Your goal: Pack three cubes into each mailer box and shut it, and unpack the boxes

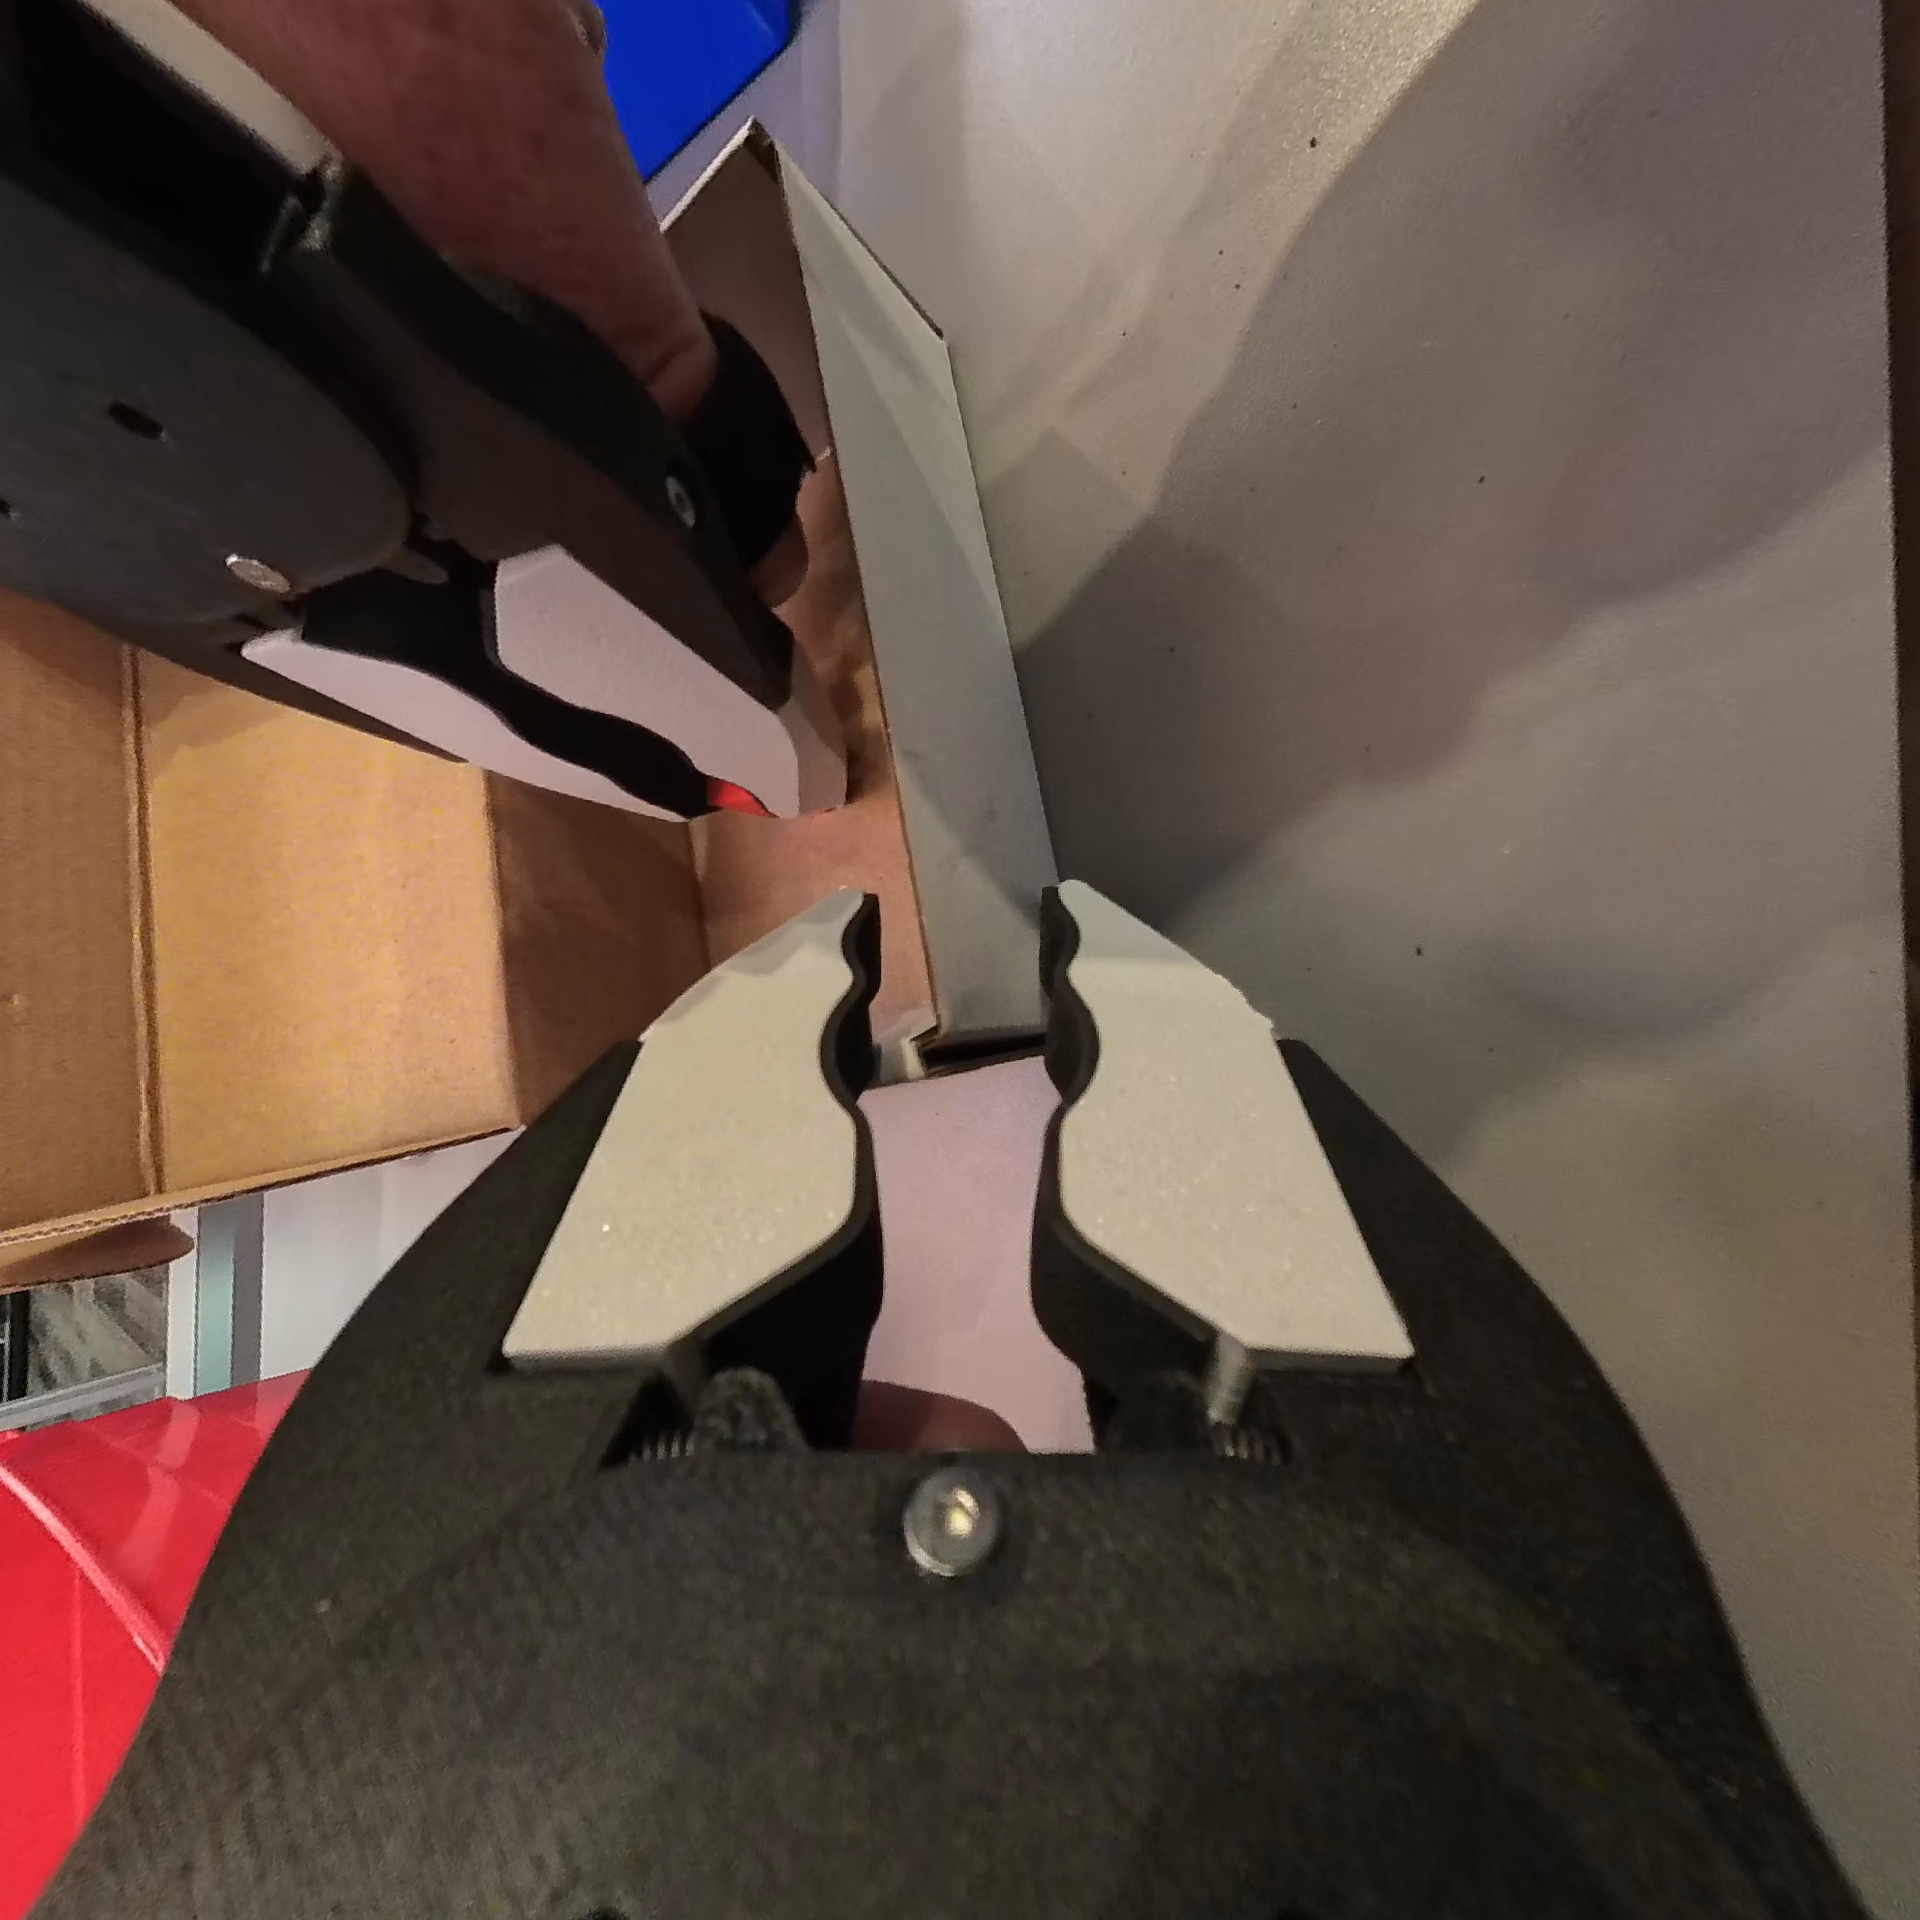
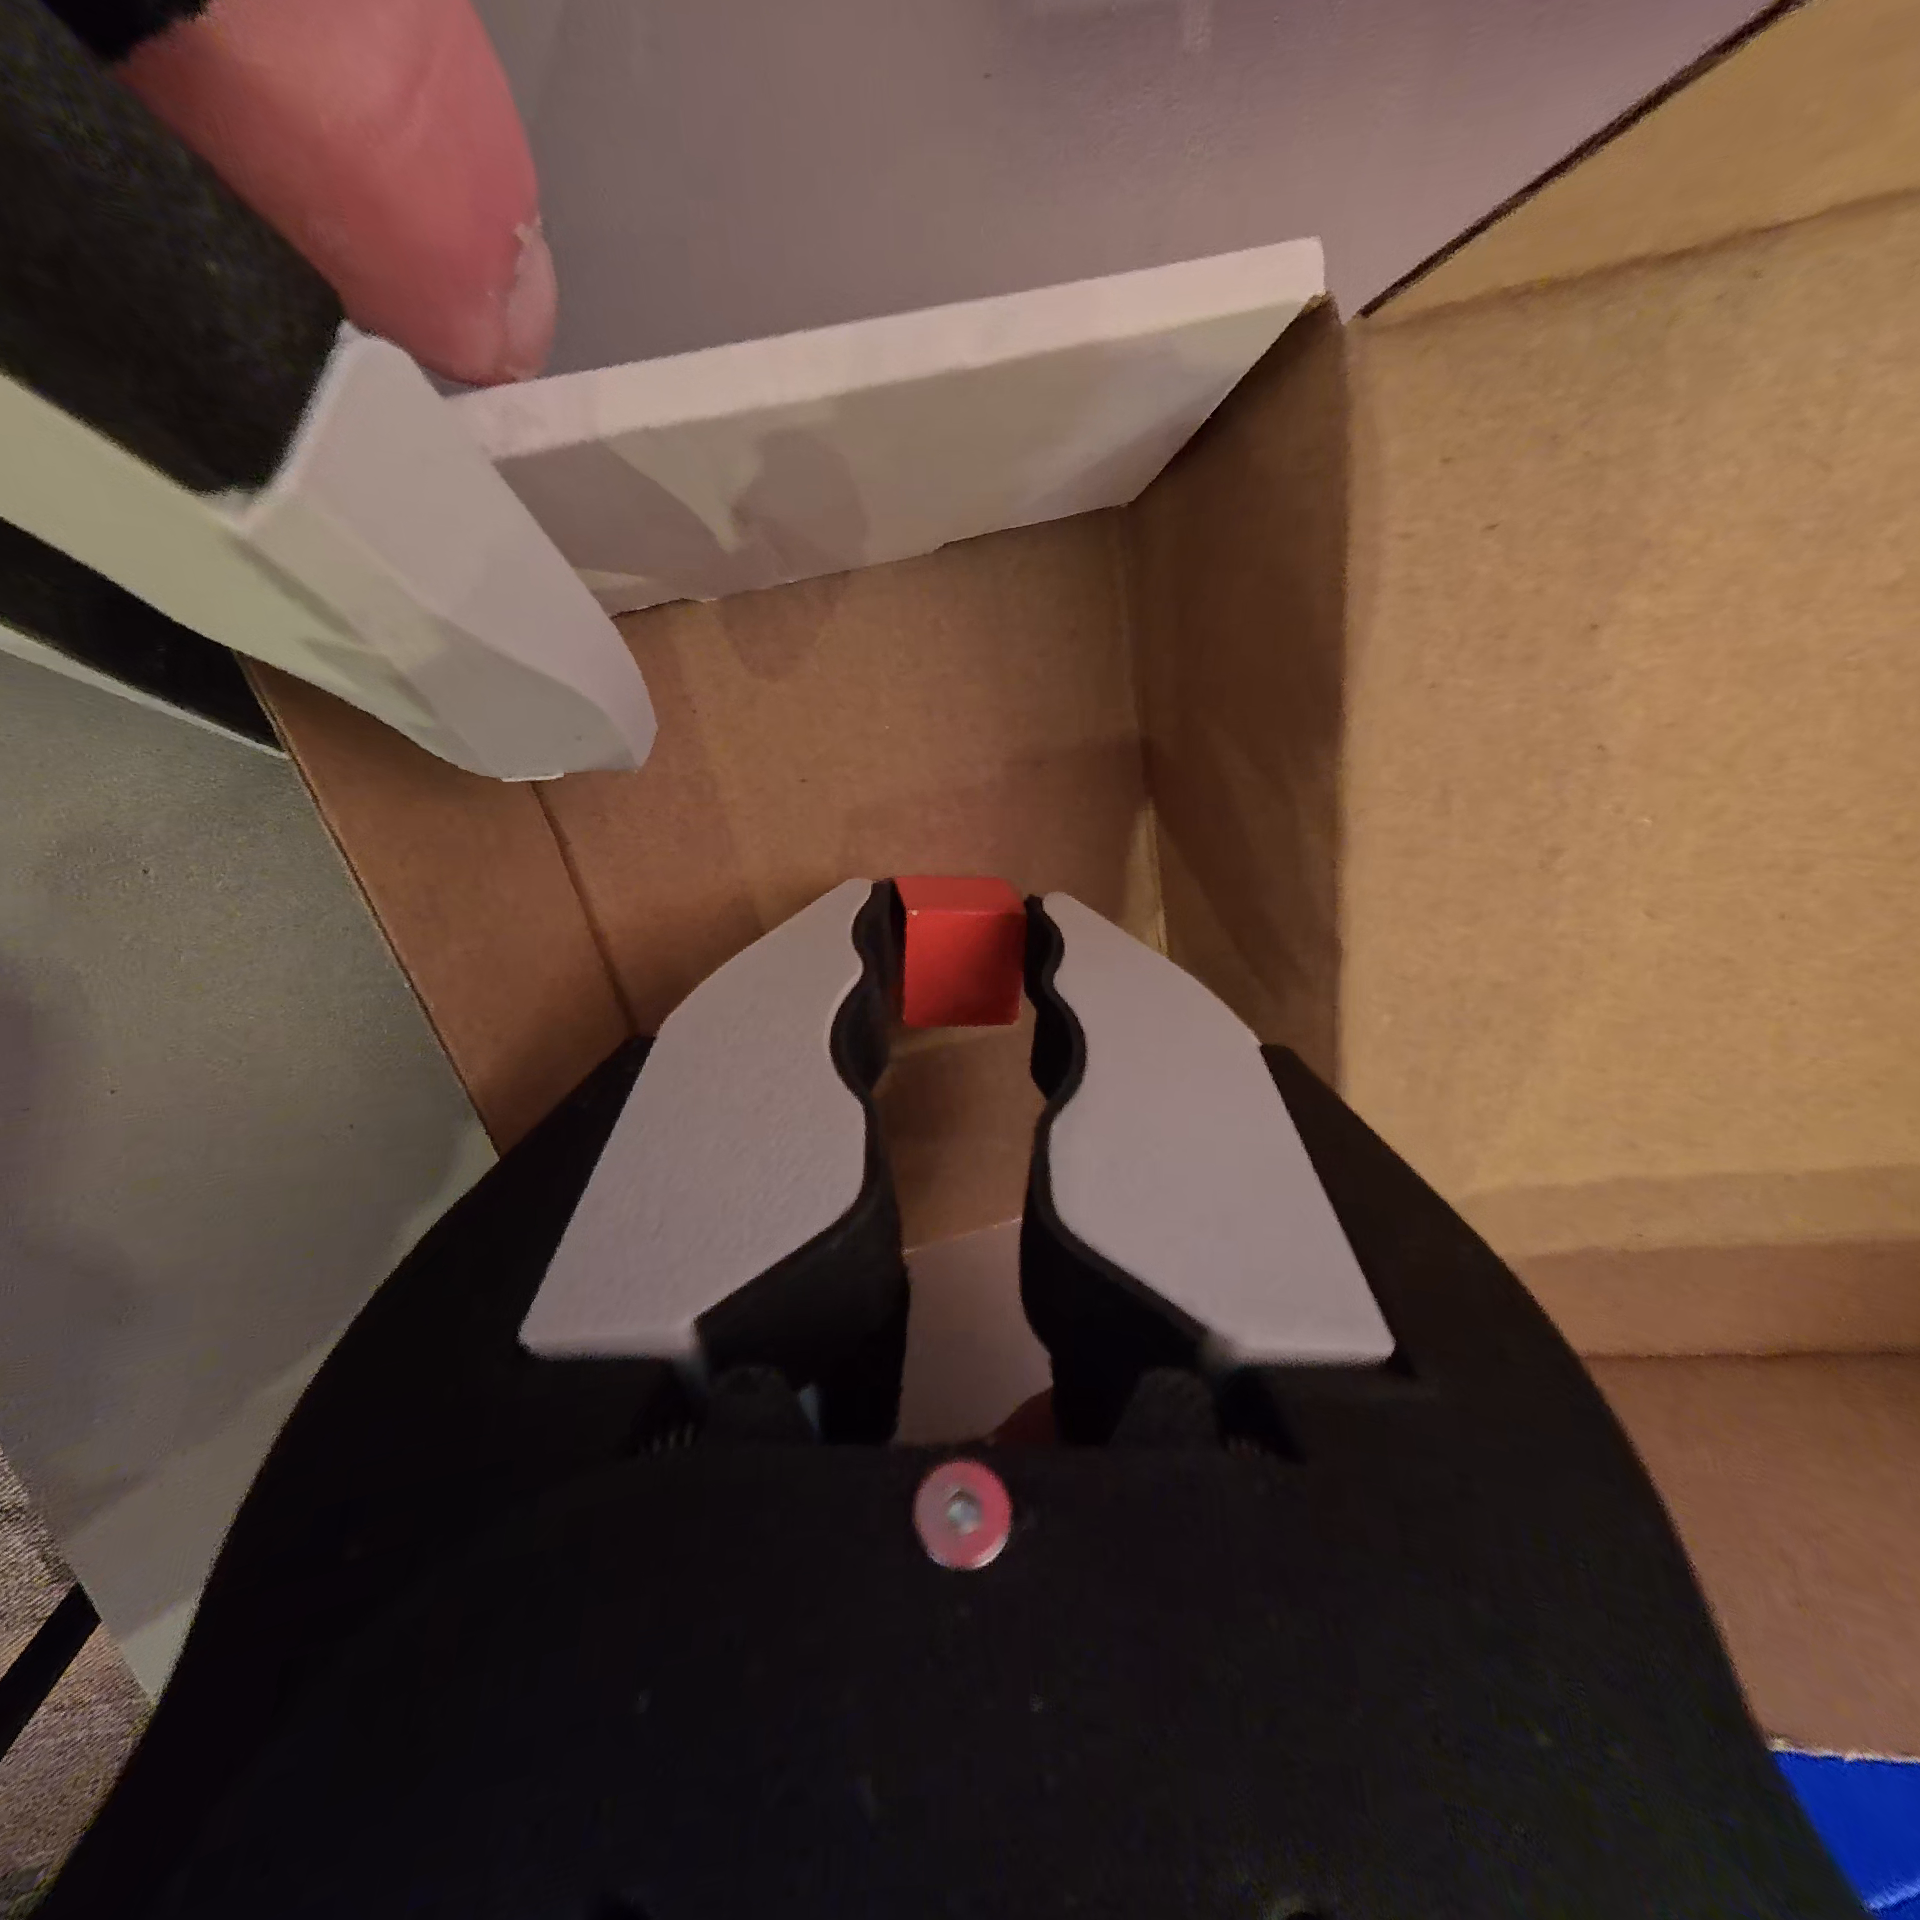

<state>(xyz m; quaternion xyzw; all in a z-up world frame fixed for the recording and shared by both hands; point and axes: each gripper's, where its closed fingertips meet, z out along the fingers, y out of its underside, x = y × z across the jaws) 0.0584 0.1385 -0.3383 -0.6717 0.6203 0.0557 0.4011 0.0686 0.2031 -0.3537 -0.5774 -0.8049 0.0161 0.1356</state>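
One cube: red cube [image 2: 956, 961] pinched at right claw [image 2: 956, 940] tips, low inside mailer box [image 2: 1236, 790], ready for setting down.
Left claw [image 1: 958, 971]: narrowly parted, straddling white flap [image 1: 935, 727], likely steadying it.
Tabletop [image 1: 1455, 520]: carries the box.

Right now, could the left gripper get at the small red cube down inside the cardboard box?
Probably not. The right gripper already pinches the small red cube inside the brown cardboard box, and the left gripper straddles the box's white wall.
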